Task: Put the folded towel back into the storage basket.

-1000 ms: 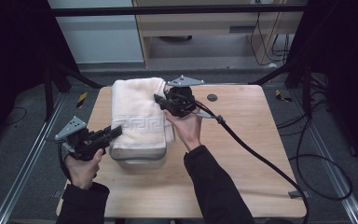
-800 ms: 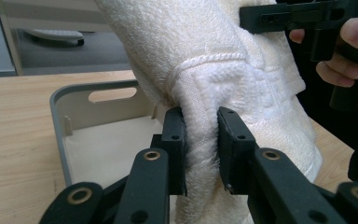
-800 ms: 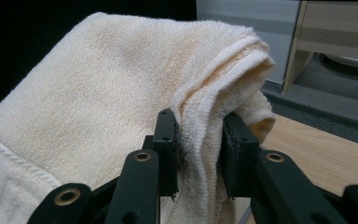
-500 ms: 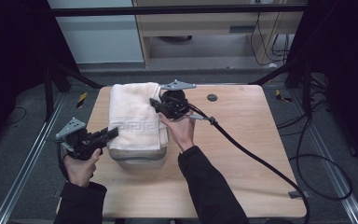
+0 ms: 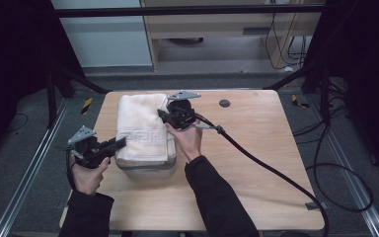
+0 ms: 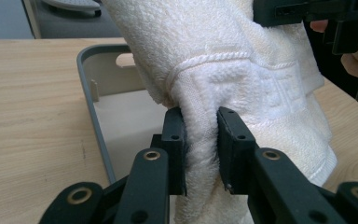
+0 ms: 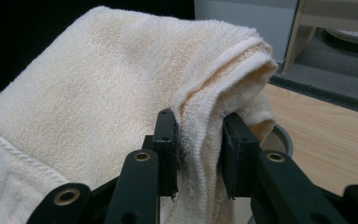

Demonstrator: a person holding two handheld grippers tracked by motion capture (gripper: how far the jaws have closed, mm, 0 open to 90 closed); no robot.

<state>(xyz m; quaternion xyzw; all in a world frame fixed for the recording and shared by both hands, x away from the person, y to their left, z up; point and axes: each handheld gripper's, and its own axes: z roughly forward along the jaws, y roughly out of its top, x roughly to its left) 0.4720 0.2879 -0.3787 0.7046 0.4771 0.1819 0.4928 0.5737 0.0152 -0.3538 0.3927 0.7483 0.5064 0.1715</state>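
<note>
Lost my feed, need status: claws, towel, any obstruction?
Left claw and right claw both shut on towel. Towel folded, held over grey bin. Nothing in the way.

One towel (image 5: 142, 126), one grey bin (image 6: 95, 100), two tongs.

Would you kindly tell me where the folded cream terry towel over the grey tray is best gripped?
By its thick folded edges, one gripper from each side, as now: the left gripper pinches the cream terry towel at its patterned end, the right gripper at the far fold.
</note>
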